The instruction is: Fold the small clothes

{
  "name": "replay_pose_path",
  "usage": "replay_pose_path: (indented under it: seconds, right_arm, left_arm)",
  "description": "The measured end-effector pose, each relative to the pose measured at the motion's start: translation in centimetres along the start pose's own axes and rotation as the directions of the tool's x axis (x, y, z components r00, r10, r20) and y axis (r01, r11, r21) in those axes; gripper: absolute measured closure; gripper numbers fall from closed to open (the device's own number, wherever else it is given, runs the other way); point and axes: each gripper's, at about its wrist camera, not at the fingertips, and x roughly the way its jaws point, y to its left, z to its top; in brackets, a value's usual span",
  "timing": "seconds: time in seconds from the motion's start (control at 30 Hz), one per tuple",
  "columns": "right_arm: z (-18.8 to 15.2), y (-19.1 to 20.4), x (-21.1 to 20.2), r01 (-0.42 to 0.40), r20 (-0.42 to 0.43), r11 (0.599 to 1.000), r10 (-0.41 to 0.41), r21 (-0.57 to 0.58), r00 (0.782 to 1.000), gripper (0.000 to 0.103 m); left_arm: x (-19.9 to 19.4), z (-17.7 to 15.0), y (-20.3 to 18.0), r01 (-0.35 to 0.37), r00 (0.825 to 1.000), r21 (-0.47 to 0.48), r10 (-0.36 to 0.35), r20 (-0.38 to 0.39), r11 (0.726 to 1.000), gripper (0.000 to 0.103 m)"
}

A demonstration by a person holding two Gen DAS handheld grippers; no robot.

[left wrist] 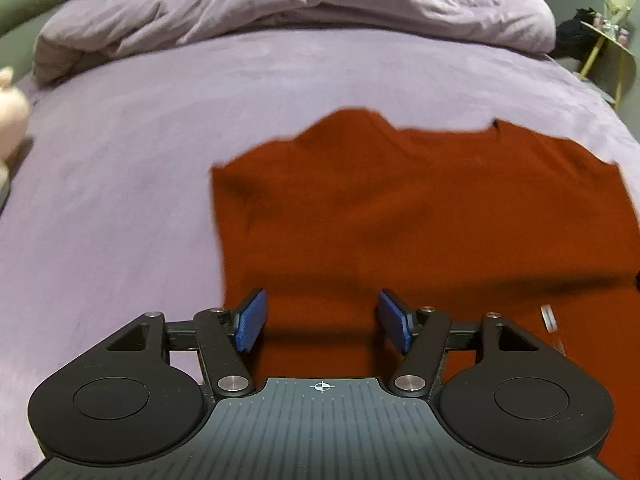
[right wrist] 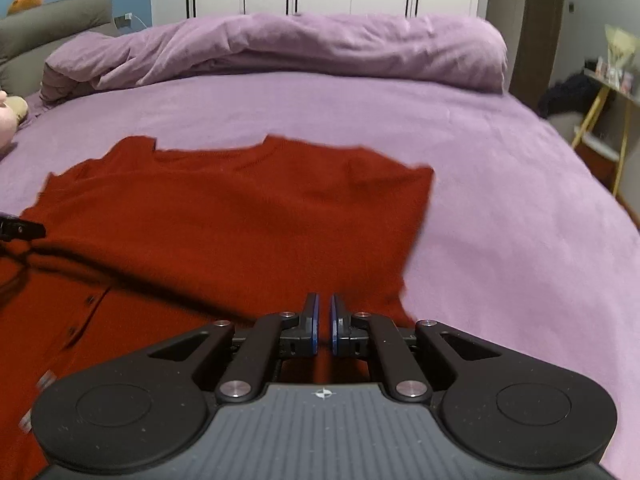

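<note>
Here the red top (left wrist: 420,208) lies spread out on the purple bed (left wrist: 120,184), with part of it folded over. In the left view it fills the space from 12 to 3 o'clock past the left gripper (left wrist: 322,322). That gripper's blue pads are wide apart and hold nothing. The right gripper (right wrist: 324,326) hovers over the top's near right edge; its pads are almost together with a thin gap, and no cloth shows between them. A row of small buttons (right wrist: 80,316) runs at 8 o'clock in the right view. I think one fold is made and the next is due. Each gripper should pinch an edge, lift it and lay it over flat. No words or brand can be read; a small tag (left wrist: 549,319) is too blurry.
</note>
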Motion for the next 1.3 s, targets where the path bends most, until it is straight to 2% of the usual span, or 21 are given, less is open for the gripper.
replay_pose_path:
  seconds: [0.03,0.07,0.1,0.2,0.3,0.43,0.47,0.53,0.6,0.67,0.73,0.77,0.83,0.87,0.9,1.0,1.03,1.1,1.17,1.23,1.3]
  right_arm:
    - [-0.7,-0.5,-1.3,-0.013,-0.024,1.0,0.013,0.023,1.0,0.075]
    - [-1.9,-1.2,-2.7,-0.024,-0.063,0.998,0.028,0.064,0.998,0.065]
    - [-3.0,-1.6,-3.9,-0.032,-0.082,0.994,0.04,0.101,0.996,0.059]
    - [-7.8,-3.9,-9.5,-0.041,-0.113,0.976,0.067,0.216,0.991,0.059]
    - [-11.5,-5.4,-14.3,-0.029,-0.121,0.956,0.066,0.291,0.99,0.059]
    - [-13.8,-5.7,-17.2,0.018,-0.173,0.951,0.038,0.308,0.984,0.055]
    - [-14.1,-6.0,-17.6,0.011,-0.165,0.95,0.042,0.313,0.985,0.055]
    - [-14.4,-6.6,-17.6,-0.02,-0.159,0.931,0.083,0.364,0.984,0.055]
    - [-14.6,-7.3,-16.9,-0.079,-0.156,0.893,0.163,0.442,0.974,0.056]
    - [-14.9,-7.4,-16.0,-0.117,-0.171,0.863,0.227,0.492,0.959,0.058]
    - [-15.3,-7.3,-15.2,-0.138,-0.187,0.847,0.267,0.514,0.945,0.07]
    - [-15.4,-7.2,-15.0,-0.132,-0.2,0.843,0.271,0.521,0.942,0.074]
    - [-16.0,-7.2,-14.5,-0.111,-0.225,0.833,0.271,0.542,0.936,0.086]
    - [-16.3,-7.3,-14.5,-0.111,-0.225,0.825,0.277,0.554,0.934,0.088]
    - [-16.4,-7.4,-14.4,-0.125,-0.215,0.813,0.294,0.569,0.931,0.092]
    - [-16.5,-7.7,-14.0,-0.155,-0.199,0.785,0.333,0.599,0.922,0.098]
    - [-16.4,-7.8,-14.0,-0.172,-0.186,0.769,0.354,0.615,0.917,0.098]
    - [-16.1,-8.2,-14.0,-0.235,-0.125,0.72,0.408,0.652,0.904,0.098]
    - [-15.1,-8.7,-14.2,-0.305,-0.042,0.676,0.445,0.671,0.894,0.098]
    - [-13.3,-8.9,-14.3,-0.361,0.041,0.655,0.449,0.664,0.892,0.098]
    - [-11.1,-8.9,-13.6,-0.385,0.093,0.651,0.435,0.655,0.895,0.099]
  left_arm:
    - [-1.2,-1.3,0.5,0.013,1.0,0.0,-0.013,-0.013,1.0,0.036]
    - [-2.5,-3.0,1.0,0.022,0.999,0.001,-0.022,-0.027,1.0,0.036]
    - [-3.8,-4.7,1.5,0.024,0.999,-0.001,-0.024,-0.04,1.0,0.036]
    - [-7.4,-10.1,3.1,0.002,0.995,-0.026,-0.004,-0.099,1.0,0.035]
    - [-10.2,-14.6,4.4,0.008,0.988,-0.102,-0.023,-0.15,0.995,0.035]
    - [-11.8,-17.7,4.8,0.037,0.982,-0.145,-0.062,-0.177,0.989,0.035]
    - [-11.9,-18.1,4.7,0.045,0.982,-0.153,-0.072,-0.177,0.987,0.035]
    - [-11.6,-18.5,4.9,0.081,0.979,-0.172,-0.111,-0.173,0.982,0.036]
    - [-11.4,-18.6,5.0,0.088,0.978,-0.181,-0.12,-0.172,0.979,0.037]
    - [-11.5,-18.5,5.4,0.093,0.976,-0.202,-0.129,-0.173,0.975,0.043]
    - [-11.6,-18.5,5.9,0.11,0.972,-0.212,-0.149,-0.18,0.971,0.057]
    - [-11.7,-18.6,6.0,0.111,0.971,-0.213,-0.152,-0.185,0.971,0.06]
    - [-11.6,-18.4,6.5,0.117,0.967,-0.211,-0.16,-0.197,0.971,0.074]
    - [-11.6,-18.3,6.6,0.124,0.965,-0.212,-0.168,-0.203,0.969,0.08]
    - [-11.6,-18.2,6.7,0.137,0.961,-0.216,-0.182,-0.207,0.967,0.091]
    - [-11.8,-17.7,6.7,0.187,0.952,-0.235,-0.234,-0.195,0.954,0.095]
    - [-12.1,-17.4,6.9,0.208,0.95,-0.248,-0.255,-0.179,0.946,0.095]
    - [-13.0,-16.2,7.7,0.277,0.941,-0.319,-0.323,-0.1,0.906,0.095]
    - [-14.0,-14.5,8.5,0.319,0.938,-0.356,-0.347,-0.017,0.878,0.095]
    - [-14.6,-12.2,9.1,0.336,0.939,-0.355,-0.338,0.057,0.872,0.095]
    - [-14.6,-9.7,9.4,0.324,0.946,-0.356,-0.304,0.112,0.877,0.095]
